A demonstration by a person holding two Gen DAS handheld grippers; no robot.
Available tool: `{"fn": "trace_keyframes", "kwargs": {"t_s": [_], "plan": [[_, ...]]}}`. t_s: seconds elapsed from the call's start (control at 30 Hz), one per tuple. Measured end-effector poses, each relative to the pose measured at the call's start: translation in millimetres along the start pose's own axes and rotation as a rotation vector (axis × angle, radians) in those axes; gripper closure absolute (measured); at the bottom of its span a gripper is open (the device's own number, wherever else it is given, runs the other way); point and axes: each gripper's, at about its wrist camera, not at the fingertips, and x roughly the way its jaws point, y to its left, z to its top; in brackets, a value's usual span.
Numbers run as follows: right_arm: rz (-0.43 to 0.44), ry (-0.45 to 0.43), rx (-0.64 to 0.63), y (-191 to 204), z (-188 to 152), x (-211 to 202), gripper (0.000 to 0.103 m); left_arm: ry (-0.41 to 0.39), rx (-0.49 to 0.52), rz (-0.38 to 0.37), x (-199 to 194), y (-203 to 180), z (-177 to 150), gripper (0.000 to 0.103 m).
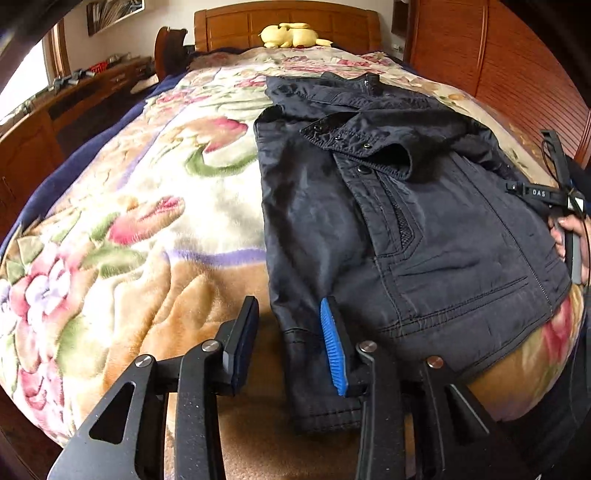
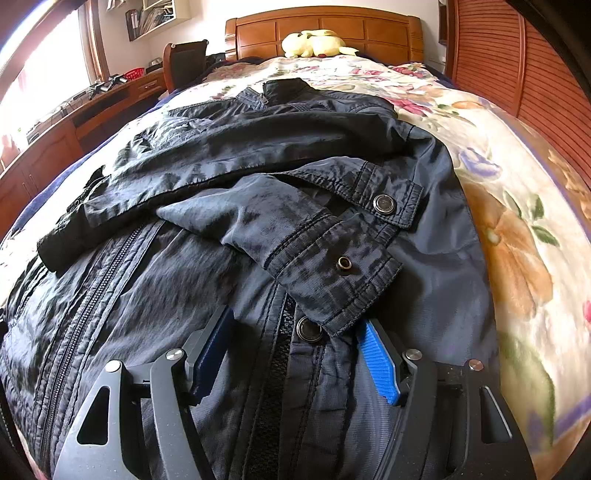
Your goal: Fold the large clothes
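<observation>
A dark navy jacket (image 1: 424, 221) lies flat on the floral blanket (image 1: 147, 206), sleeves folded across its front. My left gripper (image 1: 291, 332) is open, low over the jacket's near left hem corner, one finger on each side of the edge. In the right wrist view the jacket (image 2: 221, 206) fills the frame, a snap-button cuff (image 2: 343, 266) lying over the zipper. My right gripper (image 2: 295, 354) is open, just above the zipper placket, holding nothing. The right gripper's body (image 1: 554, 195) shows at the far right of the left wrist view.
A yellow plush toy (image 1: 291, 35) sits by the wooden headboard (image 1: 288, 22). A wooden desk (image 1: 92, 85) runs along the left of the bed. A slatted wooden wardrobe (image 1: 498, 66) stands on the right.
</observation>
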Motion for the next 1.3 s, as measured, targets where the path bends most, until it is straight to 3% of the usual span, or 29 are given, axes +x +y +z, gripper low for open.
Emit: {"fn": "trace_keyframes", "kwargs": {"t_s": [0.37, 0.53, 0.7, 1.0, 1.17, 1.3], "plan": [[-0.008, 0.000, -0.004, 1.2, 0.4, -1.3, 0.033, -0.015, 0.009, 0.020, -4.9, -3.5, -6.0, 0.067], [0.022, 0.005, -0.006, -4.8, -2.2, -27.0, 0.033, -0.027, -0.002, 0.014, -3.3, -2.6, -6.8, 0.067], [-0.058, 0.002, -0.104, -14.7, -33.3, -79.5, 0.033, -0.048, -0.023, -0.016, -3.2, 2.3, -9.1, 0.067], [-0.173, 0.070, -0.043, -72.8, -99.1, -141.5, 0.033, -0.076, -0.029, -0.035, -1.2, 5.0, -10.9, 0.067], [-0.118, 0.083, 0.012, -79.1, -111.0, -155.3, 0.033, -0.061, -0.028, -0.040, -1.4, 4.7, -9.5, 0.067], [-0.064, 0.102, 0.004, -60.2, -110.3, -153.2, 0.036, -0.047, -0.034, -0.045, -7.7, 5.1, -9.9, 0.067]]}}
